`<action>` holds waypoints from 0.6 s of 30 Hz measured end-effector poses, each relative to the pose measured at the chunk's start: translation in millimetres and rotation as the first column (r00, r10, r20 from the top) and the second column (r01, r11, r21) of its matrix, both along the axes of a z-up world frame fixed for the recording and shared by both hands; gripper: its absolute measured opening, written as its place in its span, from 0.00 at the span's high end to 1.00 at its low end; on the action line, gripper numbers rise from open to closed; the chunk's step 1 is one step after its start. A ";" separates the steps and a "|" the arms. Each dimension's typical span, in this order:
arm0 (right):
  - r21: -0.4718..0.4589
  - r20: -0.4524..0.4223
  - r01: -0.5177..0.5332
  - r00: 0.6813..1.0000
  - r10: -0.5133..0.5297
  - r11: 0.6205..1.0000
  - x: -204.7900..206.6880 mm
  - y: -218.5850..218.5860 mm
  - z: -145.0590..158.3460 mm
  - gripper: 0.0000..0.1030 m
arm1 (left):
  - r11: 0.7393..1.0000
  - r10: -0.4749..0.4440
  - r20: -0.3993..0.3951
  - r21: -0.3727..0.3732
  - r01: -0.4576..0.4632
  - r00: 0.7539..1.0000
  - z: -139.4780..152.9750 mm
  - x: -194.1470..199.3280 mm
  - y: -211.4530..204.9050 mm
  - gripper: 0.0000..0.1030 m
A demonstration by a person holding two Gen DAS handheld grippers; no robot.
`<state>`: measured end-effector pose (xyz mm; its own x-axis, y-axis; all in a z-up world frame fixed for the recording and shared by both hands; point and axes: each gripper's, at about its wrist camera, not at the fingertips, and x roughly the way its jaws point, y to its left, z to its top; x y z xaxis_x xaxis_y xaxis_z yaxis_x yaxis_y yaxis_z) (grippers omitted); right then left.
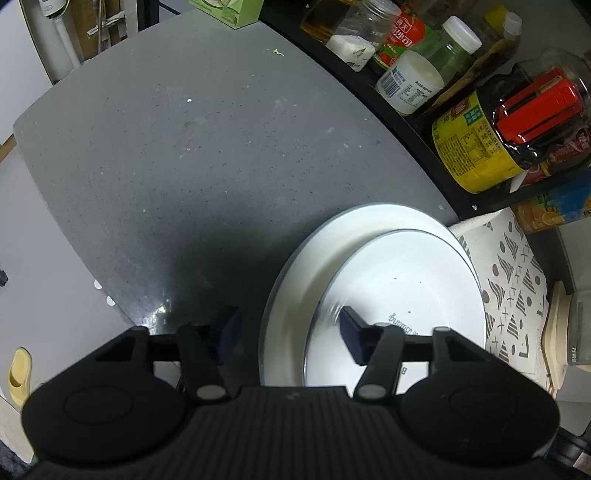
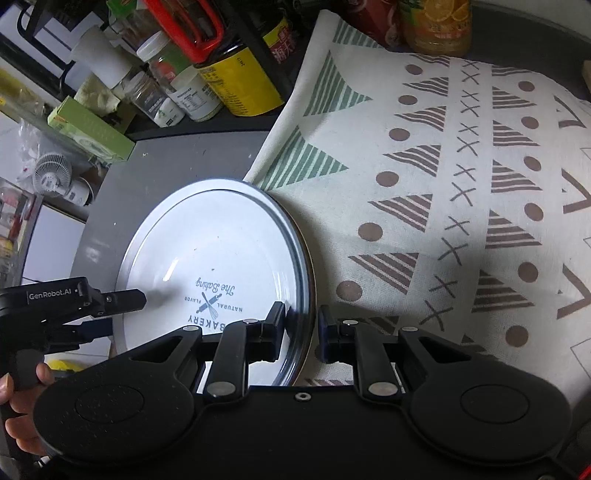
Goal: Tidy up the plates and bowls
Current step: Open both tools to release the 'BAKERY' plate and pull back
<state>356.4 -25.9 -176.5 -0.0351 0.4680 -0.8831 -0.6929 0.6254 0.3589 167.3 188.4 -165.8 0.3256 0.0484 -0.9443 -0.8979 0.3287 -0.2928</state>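
Two white plates lie stacked on the grey bench [image 1: 166, 155]: a smaller plate [image 1: 413, 280] with a printed bakery mark sits on a larger plate [image 1: 306, 266], set off toward the larger one's right side in the left wrist view. The stack lies at the bench's near right corner, its edge touching a patterned cloth [image 2: 443, 184] that covers the surface beside it.

The left gripper [image 1: 288, 328] hovers over the stack's left side with its jaws apart; one finger is above the bare bench, the other above the smaller plate, and nothing is clamped. The right gripper [image 2: 302, 332] straddles the stack's right rim, jaws slightly apart; one pad looks to touch the rim, the other stands clear of it over the cloth, so the grip is not closed. A hand [image 2: 22, 402] holds the left gripper's handle at the lower left of the right wrist view.

Along the far edge of the bench a black rack [image 1: 417, 136] holds crowded jars and bottles, among them a yellow-labelled bottle [image 1: 480, 144] with a red handle and a white-capped jar [image 1: 410, 86]. A green box [image 1: 229, 11] stands at the bench's far corner. A small white fan [image 2: 51, 177] sits beyond the bench
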 end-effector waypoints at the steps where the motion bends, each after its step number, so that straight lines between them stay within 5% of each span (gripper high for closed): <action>1: -0.002 -0.005 0.002 1.000 -0.002 1.000 1.0 0.5 -0.3 0.81 | 1.000 0.002 0.005 -0.008 -0.002 1.000 -1.3 -0.5 0.5 0.57; 18: -0.016 -0.017 -0.002 1.000 0.002 1.000 -0.8 6.0 -5.5 0.75 | 0.997 0.046 0.065 -0.059 -0.042 0.997 -4.8 -11.4 6.9 0.68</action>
